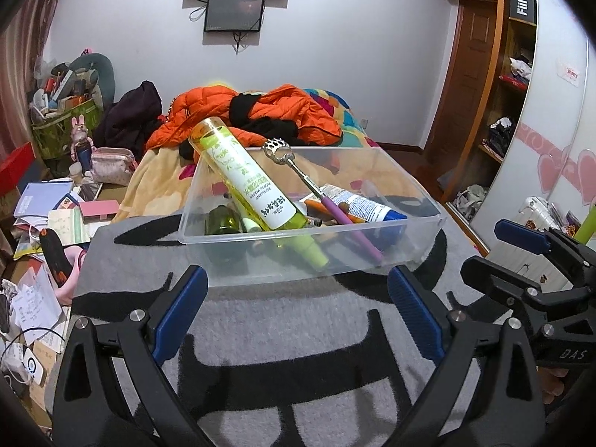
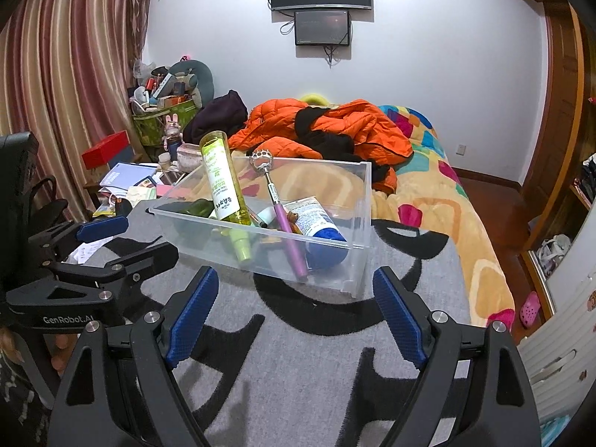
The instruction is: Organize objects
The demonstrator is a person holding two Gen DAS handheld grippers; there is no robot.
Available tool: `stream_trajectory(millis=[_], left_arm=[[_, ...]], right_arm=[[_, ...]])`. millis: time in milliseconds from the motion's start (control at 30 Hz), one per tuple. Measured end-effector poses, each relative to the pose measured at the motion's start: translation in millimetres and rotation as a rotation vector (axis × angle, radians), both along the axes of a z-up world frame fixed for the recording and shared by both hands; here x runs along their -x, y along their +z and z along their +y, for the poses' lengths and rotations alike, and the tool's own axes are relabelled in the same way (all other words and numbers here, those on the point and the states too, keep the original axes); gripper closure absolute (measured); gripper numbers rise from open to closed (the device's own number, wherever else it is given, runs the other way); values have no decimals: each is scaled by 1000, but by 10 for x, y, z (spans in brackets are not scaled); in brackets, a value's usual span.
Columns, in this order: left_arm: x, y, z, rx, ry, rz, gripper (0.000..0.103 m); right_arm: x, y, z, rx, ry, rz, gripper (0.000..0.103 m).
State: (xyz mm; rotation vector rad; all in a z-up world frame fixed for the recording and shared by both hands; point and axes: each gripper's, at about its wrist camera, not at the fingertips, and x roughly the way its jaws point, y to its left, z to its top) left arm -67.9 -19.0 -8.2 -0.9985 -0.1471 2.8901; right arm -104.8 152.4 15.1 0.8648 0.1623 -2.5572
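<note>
Presently, both grippers are held back from the clear plastic bin (image 1: 417, 201), which rests on a grey mat with black markings (image 1: 283, 320) spread over the bed, near the mat's far edge. The left gripper (image 1: 296, 300) is seen with its jaws released and spread wide, nothing between them; the right gripper (image 2: 294, 298) is likewise released and empty, its blue ribbed pads (image 2: 193, 309) standing well apart. The items to be organised are already gathered inside the bin: a tall yellow-green bottle (image 1: 242, 178) leaned cap-down against the left wall, a telescopic back scratcher (image 1: 320, 197) with a metal claw head and purple grip laid diagonally, a white tube with a blue cap (image 1: 363, 205), a dark green bottle (image 1: 221, 221) lying at the bottom left, and smaller pieces that cannot be identified. The step in hand is judged to be an approach to the bin or to one item in it. For a sound grasp, the leaning bottle should be taken across its round body, well below the raised base, so that it is not tipped over the rim. The bin walls are thin, smooth and likely slippery, so a firm, squared closure on the rim is advised. The scratcher shaft is slender and rigid; its ribbed purple grip offers the better hold. The tube is soft and should be pinched lightly.
</note>
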Motion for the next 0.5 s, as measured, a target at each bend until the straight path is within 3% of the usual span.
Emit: stream_trajectory(millis=[500], left_arm=[[20,-46,21,2,-3,-11,5]], right_arm=[[25,-18,-10,5,-1,-11,20]])
